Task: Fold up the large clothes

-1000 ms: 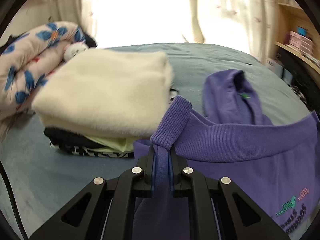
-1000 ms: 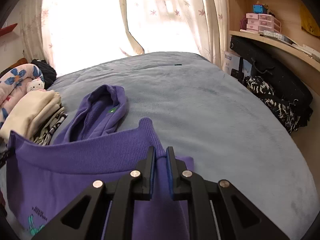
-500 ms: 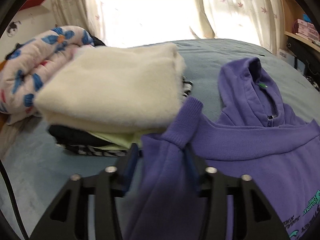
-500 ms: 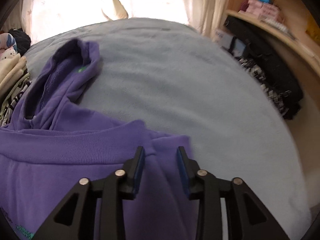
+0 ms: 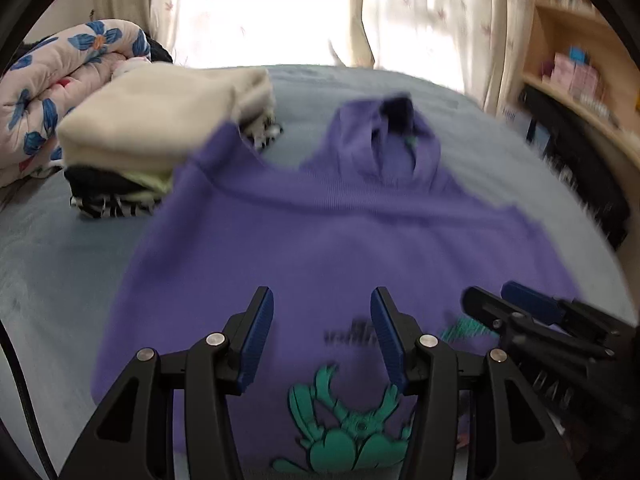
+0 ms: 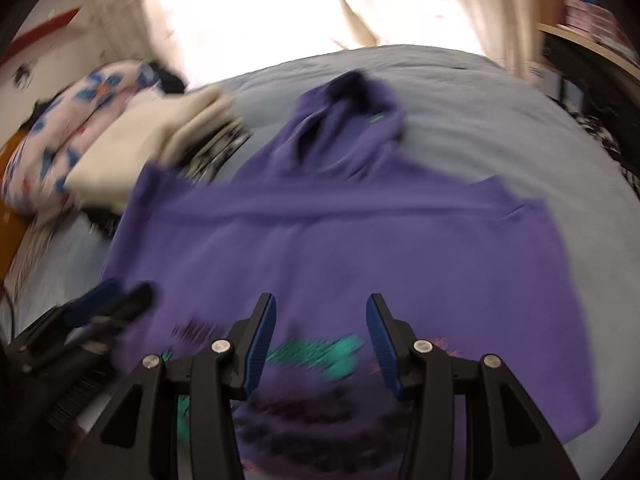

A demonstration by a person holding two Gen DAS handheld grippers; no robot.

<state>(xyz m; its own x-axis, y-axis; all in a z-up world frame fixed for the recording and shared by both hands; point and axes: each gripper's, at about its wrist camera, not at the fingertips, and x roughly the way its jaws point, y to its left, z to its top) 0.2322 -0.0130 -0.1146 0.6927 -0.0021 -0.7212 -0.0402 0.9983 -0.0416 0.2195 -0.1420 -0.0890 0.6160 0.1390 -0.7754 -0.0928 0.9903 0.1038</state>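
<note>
A purple hoodie (image 5: 344, 248) lies spread on a grey-blue bed (image 5: 60, 264), its hood (image 5: 384, 140) pointing to the far side and its printed front facing up, with a green graphic (image 5: 348, 436) at the near edge and dark lettering just beyond it. A ribbed band runs across the garment from left to right just near of the hood, so the lower part appears folded up over the chest, though motion blur makes the layers hard to read. The left gripper (image 5: 322, 332) hangs over the near middle of the hoodie with its blue-padded fingers (image 5: 256, 340) spread wide apart and nothing between them. The right gripper (image 6: 322, 336) hovers just beside it to the right, likewise gaping with its pads clear of the cloth; it also shows at the right edge of the left wrist view (image 5: 520, 312), and the left gripper appears at the left edge of the right wrist view. At the far left of the bed stands a pile (image 5: 160, 120) of folded clothes topped by a cream garment, with dark and zebra-striped pieces below; the hoodie's far left corner reaches up against it. Left of the pile lies a rolled floral quilt (image 5: 60, 80). Pale curtains (image 5: 420, 20) hang before a bright window at the far side, and wooden shelves (image 5: 580, 80) stand at the far right.
</note>
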